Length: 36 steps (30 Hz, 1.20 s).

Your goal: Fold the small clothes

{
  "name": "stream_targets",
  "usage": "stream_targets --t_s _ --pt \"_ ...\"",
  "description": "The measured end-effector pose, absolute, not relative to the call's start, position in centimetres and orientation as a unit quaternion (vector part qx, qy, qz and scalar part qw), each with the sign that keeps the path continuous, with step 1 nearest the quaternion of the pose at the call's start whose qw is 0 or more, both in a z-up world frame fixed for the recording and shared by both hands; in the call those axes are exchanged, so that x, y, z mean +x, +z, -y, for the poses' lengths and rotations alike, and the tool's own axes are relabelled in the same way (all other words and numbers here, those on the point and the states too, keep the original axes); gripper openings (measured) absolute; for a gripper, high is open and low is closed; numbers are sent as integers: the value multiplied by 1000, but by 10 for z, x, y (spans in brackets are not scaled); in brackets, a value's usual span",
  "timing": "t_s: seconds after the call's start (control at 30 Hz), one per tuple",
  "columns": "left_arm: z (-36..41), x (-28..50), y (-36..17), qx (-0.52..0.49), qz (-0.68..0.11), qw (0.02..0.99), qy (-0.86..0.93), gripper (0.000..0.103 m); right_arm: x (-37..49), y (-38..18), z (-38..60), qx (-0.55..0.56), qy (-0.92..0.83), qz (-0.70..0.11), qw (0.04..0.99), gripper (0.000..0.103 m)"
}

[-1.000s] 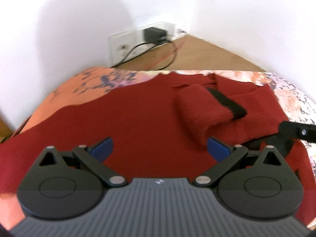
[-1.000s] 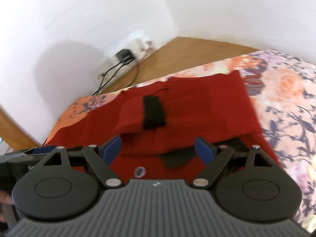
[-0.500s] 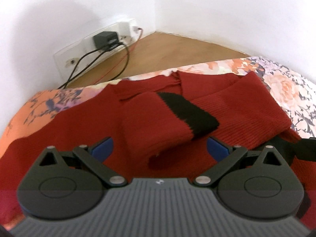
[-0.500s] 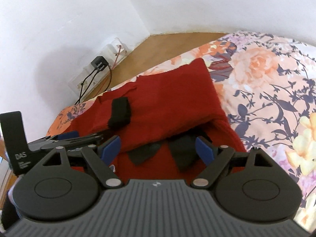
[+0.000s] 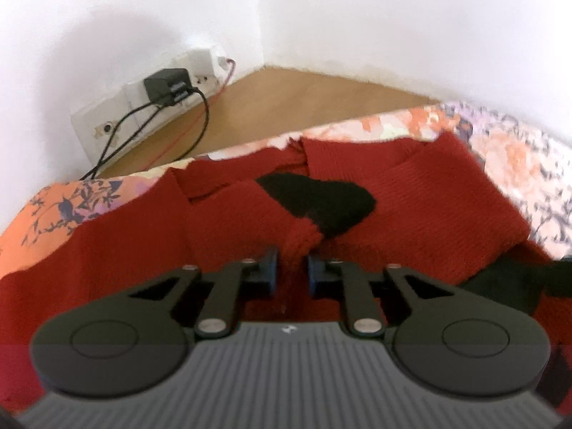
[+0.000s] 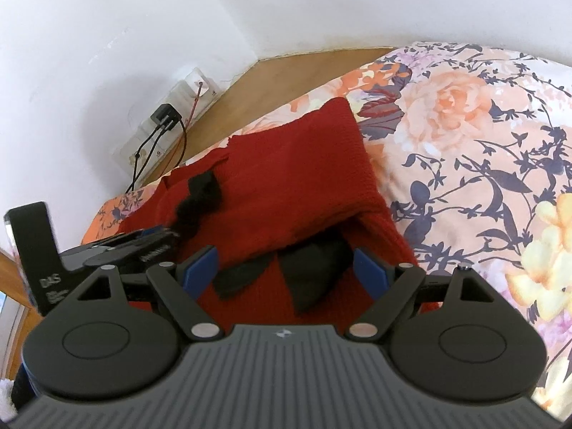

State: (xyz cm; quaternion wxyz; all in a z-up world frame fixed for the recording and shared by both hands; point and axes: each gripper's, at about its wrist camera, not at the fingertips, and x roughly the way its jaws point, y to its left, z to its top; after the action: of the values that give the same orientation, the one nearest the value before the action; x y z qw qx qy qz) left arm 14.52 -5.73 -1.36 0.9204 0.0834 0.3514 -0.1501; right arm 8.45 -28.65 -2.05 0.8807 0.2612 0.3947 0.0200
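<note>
A: Left wrist first. What do the tongs have?

B: The left gripper [image 5: 290, 273] is clenched on the red sleeve [image 5: 250, 221] of the sweater [image 5: 107, 250] lying on the flowered bedspread [image 5: 53, 214]. The sleeve's long axis runs ahead and rightward to its black cuff [image 5: 321, 200]. Half a second ago those jaws stood wide apart.

A: And the right wrist?

B: The right gripper [image 6: 286, 268] hangs released over the folded right side and the black trim [image 6: 307, 279], which lies directly between its fingers. The left gripper sits nearer the sleeve, at the picture's left, and has closed in.
</note>
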Motion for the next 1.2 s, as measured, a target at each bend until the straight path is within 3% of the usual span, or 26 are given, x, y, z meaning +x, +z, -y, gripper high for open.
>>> stream_targets --t_s 0.27,0.67,0.83,1.2 --pt "6 133 12 -31 -324 940 -103 14 92 -24 288 264 28 -397 878 88" --pt "-58 117 -15 -109 -373 920 -56 16 103 -31 281 257 33 -401 879 88" --pt "-79 105 -16 -119 -381 916 -42 51 107 -32 280 253 37 -405 878 88" --pt "-105 111 -3 -150 -355 923 -19 53 139 -19 296 209 28 -382 900 88"
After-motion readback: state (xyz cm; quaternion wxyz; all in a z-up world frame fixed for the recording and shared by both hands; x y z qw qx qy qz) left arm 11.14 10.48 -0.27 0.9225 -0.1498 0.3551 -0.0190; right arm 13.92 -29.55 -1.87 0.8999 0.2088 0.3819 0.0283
